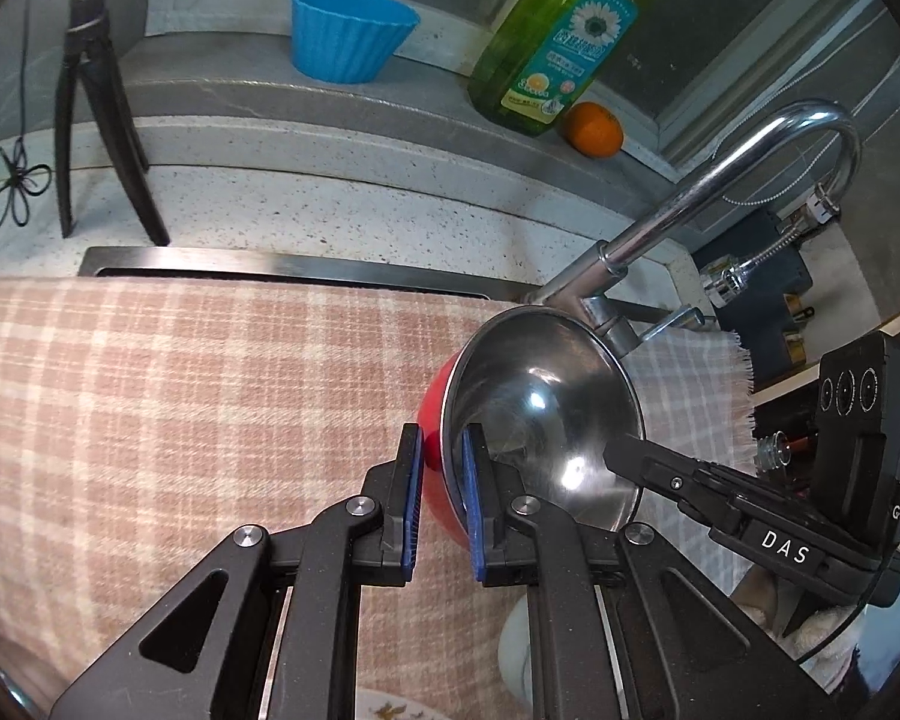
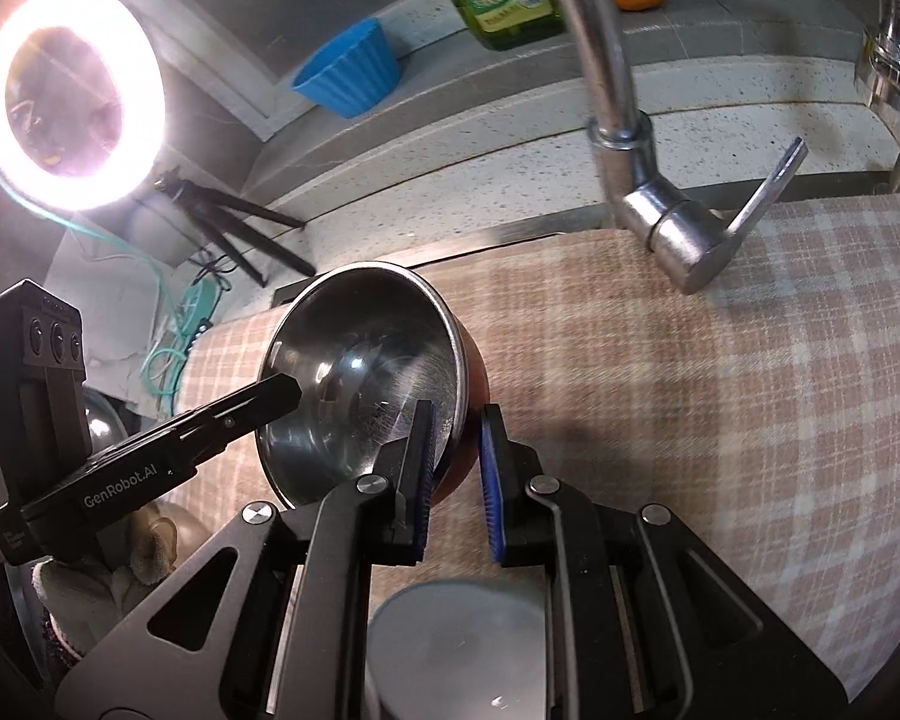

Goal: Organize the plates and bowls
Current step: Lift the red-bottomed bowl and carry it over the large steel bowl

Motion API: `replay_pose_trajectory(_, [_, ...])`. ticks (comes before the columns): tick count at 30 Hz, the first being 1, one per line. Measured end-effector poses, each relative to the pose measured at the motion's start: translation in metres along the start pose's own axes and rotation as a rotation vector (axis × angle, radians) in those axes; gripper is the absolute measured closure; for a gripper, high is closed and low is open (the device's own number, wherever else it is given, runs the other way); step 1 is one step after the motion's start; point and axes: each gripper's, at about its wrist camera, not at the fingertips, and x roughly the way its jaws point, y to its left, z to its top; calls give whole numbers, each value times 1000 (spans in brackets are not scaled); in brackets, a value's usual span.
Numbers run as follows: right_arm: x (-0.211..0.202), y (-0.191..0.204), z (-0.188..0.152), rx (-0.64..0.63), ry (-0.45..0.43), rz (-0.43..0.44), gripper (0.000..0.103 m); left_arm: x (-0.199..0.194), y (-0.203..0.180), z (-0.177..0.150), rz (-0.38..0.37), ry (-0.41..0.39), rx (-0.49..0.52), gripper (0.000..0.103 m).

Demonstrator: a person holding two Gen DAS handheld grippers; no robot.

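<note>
A steel bowl with a red outside is held tilted above the checked cloth. My left gripper straddles its left rim, one blue pad outside on the red wall, one inside, with some gap showing. My right gripper straddles the opposite rim of the same bowl in the same way. Each gripper's finger shows in the other's view, reaching into the bowl. A white dish lies below the right gripper. A floral plate edge shows under the left gripper.
A chrome faucet arches over the cloth-covered sink; its lever points right. On the back ledge stand a blue ribbed cup, a green soap bottle and an orange. A tripod and ring light stand left.
</note>
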Motion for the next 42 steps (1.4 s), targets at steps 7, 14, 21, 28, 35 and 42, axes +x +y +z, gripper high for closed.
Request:
replay_pose_trajectory(7, [-13, 30, -16, -43, -11, 25, 88, -34, 8, -16, 0, -41, -13, 92])
replay_pose_trajectory(14, [-20, 62, -36, -82, -4, 59, 88, -68, 23, -40, 12, -71, -25, 92])
replay_pose_trajectory(21, [-20, 105, -62, -152, 26, 95, 88, -104, 48, -68, 31, -108, -71, 92])
replay_pose_trajectory(28, [-12, 146, -83, -212, 66, 139, 88, -138, 78, -92, 53, -144, -129, 92])
replay_pose_trajectory(35, [4, 190, -101, -289, 115, 177, 88, -166, 110, -116, 81, -172, -194, 92])
replay_pose_trajectory(42, [24, 227, -116, -352, 163, 199, 88, -186, 140, -138, 106, -188, -257, 92])
